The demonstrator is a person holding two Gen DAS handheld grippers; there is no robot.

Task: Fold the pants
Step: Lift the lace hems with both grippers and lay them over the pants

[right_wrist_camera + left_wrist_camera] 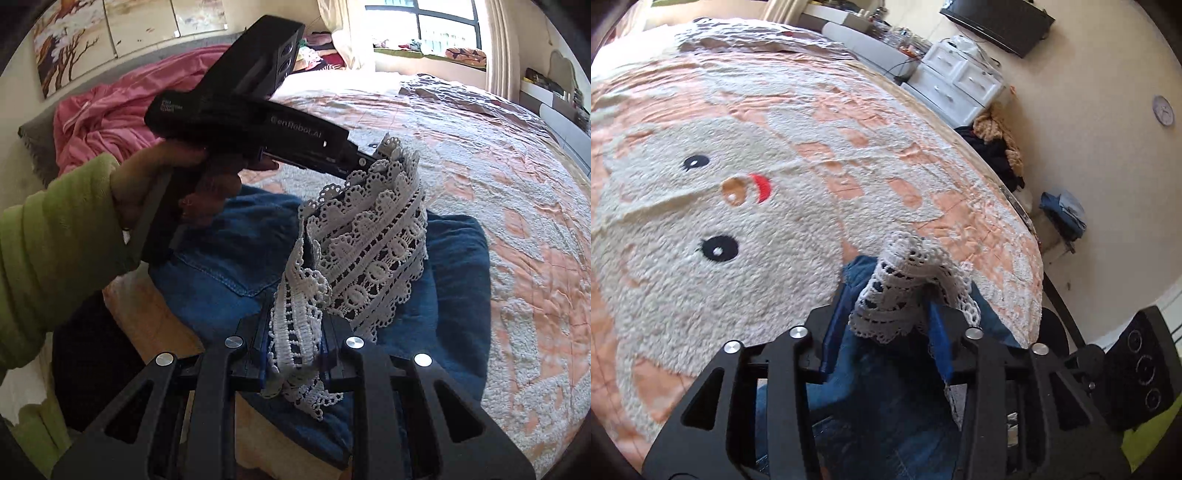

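Black linkage bars of the right gripper [295,354] fill the bottom of the rt wrist view; its blue-padded jaws are nearly together, pinching a band of white crochet lace trim [369,258] that hangs between them. That lace is the hem of the blue denim pants [229,258], which lie bunched near the front edge of the bed w/ a stitched back pocket facing up. Lace runs up and away to the left gripper [373,162], whose black body crosses the upper left of the same view, held by a hand [177,177] in a lime-green fleece sleeve [55,240]. Whether that gripper's tips clamp the lace can't be told from this side.

In the left wrist view the left gripper [886,314] shows its blue pads spread apart; the lace [908,288] drapes over and btwn them, lying against the rt-hand pad, not squeezed from both sides. Denim [879,398] hangs below the jaws.

Under everything: a peach and cream plush bedspread [775,122] w/ a cartoon animal face, black eyes and a red mouth. Farther back, a crumpled pink quilt [110,110] by the headboard and a bright window [439,29]; on the other side a white drawer cabinet [956,85], a black TV [997,22] on the cream wall, a round wall clock [1163,110].
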